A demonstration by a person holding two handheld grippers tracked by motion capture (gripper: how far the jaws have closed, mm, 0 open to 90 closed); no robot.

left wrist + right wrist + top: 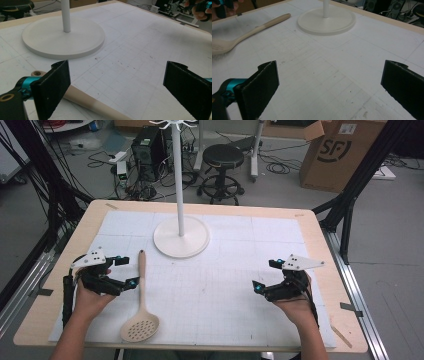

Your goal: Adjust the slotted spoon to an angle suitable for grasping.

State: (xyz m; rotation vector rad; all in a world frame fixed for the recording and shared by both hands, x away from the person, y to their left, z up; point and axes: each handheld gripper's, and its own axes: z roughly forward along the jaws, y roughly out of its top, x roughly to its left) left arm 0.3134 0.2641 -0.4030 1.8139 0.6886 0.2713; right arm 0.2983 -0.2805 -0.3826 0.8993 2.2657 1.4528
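From above, a slotted spoon (140, 307) lies on the bench's white grid mat (225, 290), bowl toward the person, handle tip toward the white stand (181, 236). The left tool (123, 271) hovers just beside the handle, jaws released and empty. The left gripper view adds the hole in the handle's end (37, 73), just behind one jaw. The right tool (265, 274) sits well apart, also released, holding nothing.

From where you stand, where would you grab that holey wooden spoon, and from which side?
Probably the slotted spoon by the middle of its handle, coming down from above with the left claw, which is open right beside it. The handle is straight, narrow and lies flat on the mat; the round perforated bowl is too wide.
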